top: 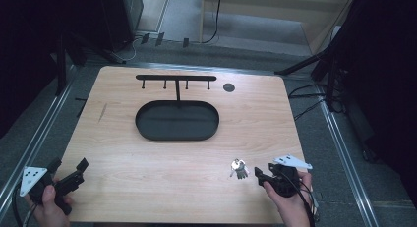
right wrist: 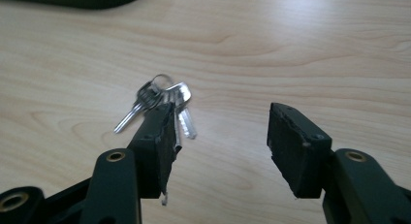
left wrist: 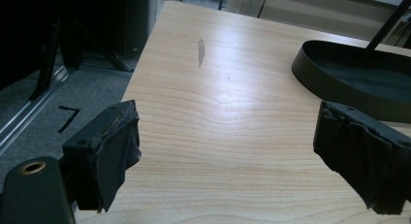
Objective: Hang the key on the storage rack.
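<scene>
A small bunch of silver keys (top: pixel 239 168) lies flat on the wooden table (top: pixel 147 187) near its front right. My right gripper (top: pixel 260 173) sits just right of the keys, open and holding nothing. In the right gripper view the keys (right wrist: pixel 160 105) lie just beyond the left jaw's tip, outside the gap of the right gripper (right wrist: pixel 220 132). My left gripper (top: pixel 69 166) rests at the table's front left corner, open with nothing between its jaws. The left gripper view has the left gripper (left wrist: pixel 227 146) spread wide over bare wood.
A black oval tray (top: pixel 177 120) sits at the table's middle, with a black hook rack (top: pixel 176 78) rising from its far edge. A round black hole (top: pixel 228 87) is at the back right. The tray's rim (left wrist: pixel 339 88) lies ahead and right of the left gripper.
</scene>
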Demonstrator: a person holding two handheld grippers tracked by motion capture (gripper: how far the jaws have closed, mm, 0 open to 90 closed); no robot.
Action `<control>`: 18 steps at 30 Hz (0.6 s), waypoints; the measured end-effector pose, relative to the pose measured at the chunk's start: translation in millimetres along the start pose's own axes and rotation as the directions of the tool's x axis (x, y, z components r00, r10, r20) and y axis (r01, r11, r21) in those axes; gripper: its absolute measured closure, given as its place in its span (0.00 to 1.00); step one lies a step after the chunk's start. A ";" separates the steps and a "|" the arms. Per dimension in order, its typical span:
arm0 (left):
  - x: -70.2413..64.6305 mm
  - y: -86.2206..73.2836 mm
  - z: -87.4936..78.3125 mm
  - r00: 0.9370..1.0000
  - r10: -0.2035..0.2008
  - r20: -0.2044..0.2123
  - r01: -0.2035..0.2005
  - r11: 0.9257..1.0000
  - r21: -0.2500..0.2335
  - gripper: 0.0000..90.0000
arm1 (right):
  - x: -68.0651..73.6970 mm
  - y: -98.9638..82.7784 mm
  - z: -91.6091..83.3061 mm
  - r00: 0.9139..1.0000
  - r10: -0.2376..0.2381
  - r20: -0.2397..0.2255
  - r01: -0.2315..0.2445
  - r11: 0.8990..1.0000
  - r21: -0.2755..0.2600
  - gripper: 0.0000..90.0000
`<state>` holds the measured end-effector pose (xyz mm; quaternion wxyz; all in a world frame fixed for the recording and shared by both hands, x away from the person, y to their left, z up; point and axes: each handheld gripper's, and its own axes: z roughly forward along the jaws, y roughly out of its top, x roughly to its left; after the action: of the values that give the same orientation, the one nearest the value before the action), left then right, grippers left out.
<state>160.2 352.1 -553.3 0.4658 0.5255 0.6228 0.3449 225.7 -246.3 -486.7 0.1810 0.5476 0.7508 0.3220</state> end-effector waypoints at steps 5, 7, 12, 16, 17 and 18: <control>-0.3 0.1 0.6 1.000 0.000 0.002 0.000 1.000 0.005 0.11 | 18.7 20.8 21.0 1.000 0.019 -0.006 -0.017 0.970 0.244 0.46; -0.4 0.0 0.5 1.000 0.001 0.003 -0.001 1.000 0.007 0.11 | 25.5 24.5 27.9 1.000 -0.005 0.005 0.003 0.956 0.293 0.45; -0.1 0.1 0.5 1.000 0.000 0.006 0.000 1.000 0.007 0.11 | 37.5 34.9 39.7 0.999 -0.050 0.017 0.041 0.933 0.359 0.48; 0.0 0.2 0.8 1.000 0.000 0.005 0.000 1.000 0.009 0.11 | 44.8 44.2 49.2 0.994 -0.106 0.014 0.093 0.922 0.375 0.51; 0.1 0.3 1.2 1.000 0.000 0.007 0.000 1.000 0.011 0.11 | 45.8 45.4 53.5 0.995 -0.104 0.005 0.093 0.912 0.400 0.49; 0.1 0.3 1.2 1.000 0.000 0.007 0.000 1.000 0.011 0.11 | 45.8 45.4 53.5 0.995 -0.104 0.005 0.093 0.912 0.400 0.49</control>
<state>161.4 352.2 -553.4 0.4649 0.5295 0.6231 0.3395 275.9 -179.2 -491.0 0.0915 0.5387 0.8248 0.1454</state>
